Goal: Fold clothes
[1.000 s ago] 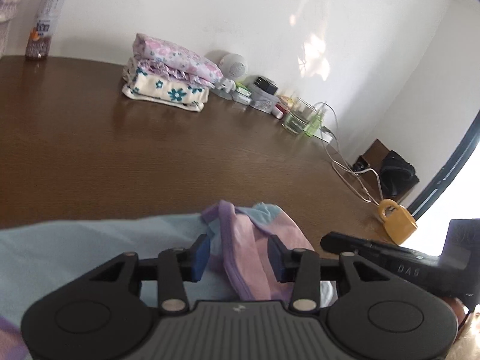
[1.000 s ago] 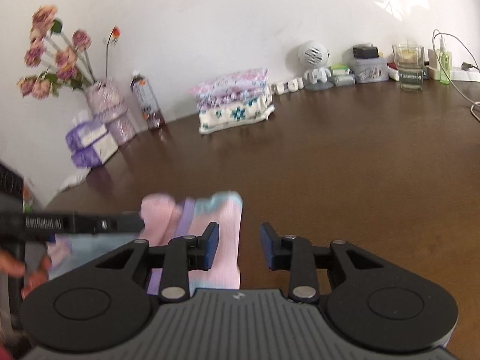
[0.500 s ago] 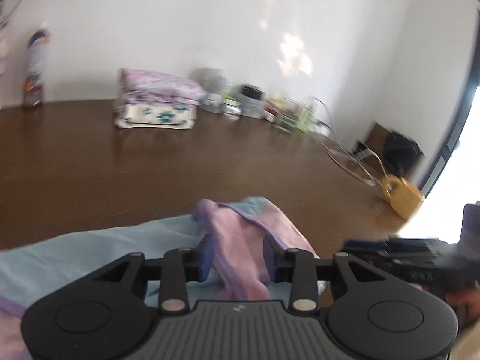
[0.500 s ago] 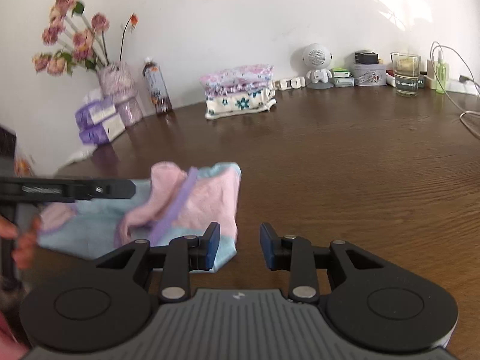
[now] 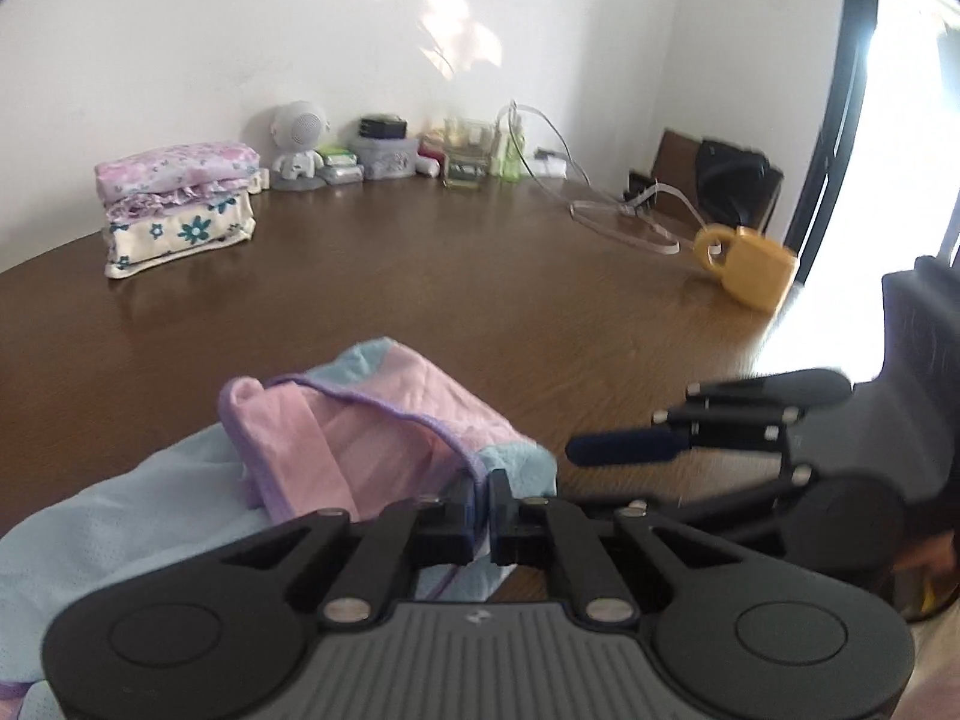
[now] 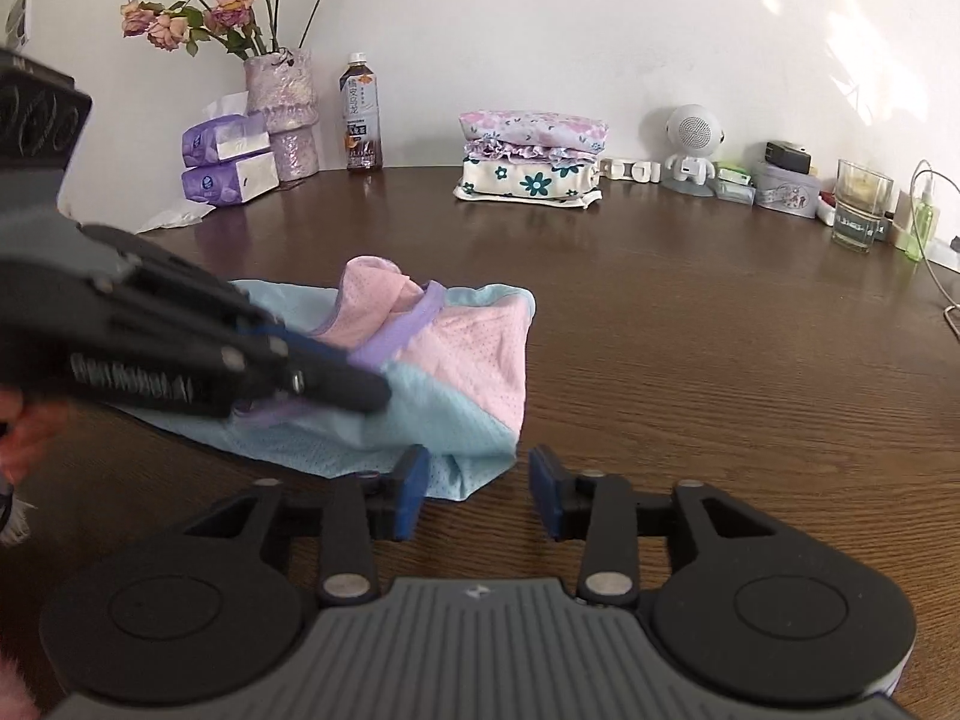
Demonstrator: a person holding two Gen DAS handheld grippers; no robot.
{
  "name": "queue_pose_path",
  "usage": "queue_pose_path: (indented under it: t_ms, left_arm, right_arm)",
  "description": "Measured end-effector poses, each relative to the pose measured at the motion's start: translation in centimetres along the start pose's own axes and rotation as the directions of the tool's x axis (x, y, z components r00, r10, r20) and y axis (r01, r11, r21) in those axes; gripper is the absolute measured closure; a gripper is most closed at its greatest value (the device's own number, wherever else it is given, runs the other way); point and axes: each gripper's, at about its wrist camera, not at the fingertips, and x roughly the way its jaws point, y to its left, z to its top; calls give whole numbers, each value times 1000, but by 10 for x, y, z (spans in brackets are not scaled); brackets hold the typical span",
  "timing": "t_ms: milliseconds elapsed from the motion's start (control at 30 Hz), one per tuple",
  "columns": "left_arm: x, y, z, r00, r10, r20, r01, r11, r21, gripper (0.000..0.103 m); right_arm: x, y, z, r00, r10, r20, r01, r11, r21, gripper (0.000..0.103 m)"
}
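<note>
A pink and light-blue mesh garment [image 5: 384, 420] with purple trim lies crumpled on the brown table [image 5: 420, 276]. My left gripper [image 5: 480, 519] is shut on its near purple-trimmed edge. In the right wrist view the same garment [image 6: 456, 360] lies just ahead and to the left. The left gripper [image 6: 360, 387] reaches in from the left and pinches it. My right gripper [image 6: 480, 492] is open just in front of the garment's near blue corner, with nothing between its fingers. One of its blue-padded fingers [image 5: 624, 450] shows to the right of the cloth.
A stack of folded floral clothes [image 6: 531, 156] sits at the back by the wall. Along the wall stand a flower vase [image 6: 282, 114], tissue packs [image 6: 228, 162], a bottle [image 6: 362, 114], a small speaker figure [image 6: 693, 144] and a glass [image 6: 861, 204]. A yellow mug [image 5: 750, 267] and cables [image 5: 624, 228] lie at the right.
My left gripper has gone from open around the garment to shut on its edge. The right gripper has drawn back off the cloth and stays open.
</note>
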Motion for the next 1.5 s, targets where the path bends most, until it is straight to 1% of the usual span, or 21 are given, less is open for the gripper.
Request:
queue_pose_path:
  t_ms: [67,167,267,333,400,433,467,567,767,800,833,967,1033,1133,1200,1233,1267,1333,1433,1467,1500]
  left_arm:
    - [-4,3,5,1000,-6,23,6,1000,-20,100]
    - [-9,8,11,998,-38,42,41,997,-63,100]
    - [-10,10,15,998,-46,53,51,995,-82,100]
    - [-11,11,16,995,-71,63,77,992,-101,100]
    - [-13,12,17,994,-84,72,92,990,-108,100]
    - [-13,12,18,994,-78,74,86,991,-106,100]
    - [-14,12,17,995,-71,75,78,992,-103,100]
    - [-15,15,14,995,-72,71,80,990,-112,100]
    - [-7,22,0,995,-91,29,95,982,-162,100]
    - [-6,24,-2,995,-95,22,98,980,-173,100]
    - [-5,25,-4,995,-100,19,102,978,-181,100]
    - [-2,26,-6,993,-120,24,122,975,-188,100]
    - [-1,25,-6,991,-128,31,132,974,-187,100]
    - [1,25,-6,990,-134,35,138,972,-189,100]
    - [3,26,-6,990,-134,35,138,971,-195,100]
    - [5,26,-6,990,-134,34,138,970,-198,100]
    - [6,26,-6,990,-134,33,138,970,-201,100]
    - [9,26,-7,991,-133,30,136,969,-205,99]
    - [9,27,-8,989,-145,17,146,966,-214,90]
    - [6,28,-8,989,-149,21,150,965,-216,87]
    - [3,29,-7,989,-147,28,150,965,-217,82]
  right_arm:
    - [2,1,1,1000,1,9,-1,1000,11,62]
    - [6,3,4,1000,-3,22,2,1000,26,62]
    - [12,9,7,999,-38,31,37,999,17,63]
    - [16,14,8,997,-69,27,69,998,2,63]
    - [19,17,9,996,-87,19,87,996,0,69]
    - [19,18,8,995,-98,13,98,995,-3,82]
    - [19,19,8,994,-112,5,112,994,-8,90]
    - [16,17,4,990,-142,-17,142,990,-23,94]
    - [12,20,1,988,-152,-24,150,986,-65,94]
    - [12,21,1,988,-154,-23,151,986,-76,96]
    - [12,22,1,988,-155,-22,152,984,-87,102]
    - [11,15,2,989,-147,-27,146,989,-35,102]
    - [10,13,2,989,-143,-30,142,990,-26,99]
    - [6,21,1,987,-159,5,159,983,-88,94]
    - [6,24,2,987,-163,10,163,980,-115,94]
    - [6,25,3,987,-158,7,158,980,-124,97]
    - [6,23,3,987,-158,0,157,981,-117,102]
    - [7,18,3,987,-157,-20,155,985,-78,102]
    - [8,10,2,988,-146,-38,145,989,-31,101]
    - [7,9,2,991,-131,-37,130,991,-24,99]
    - [4,9,2,993,-116,-31,115,993,-19,98]
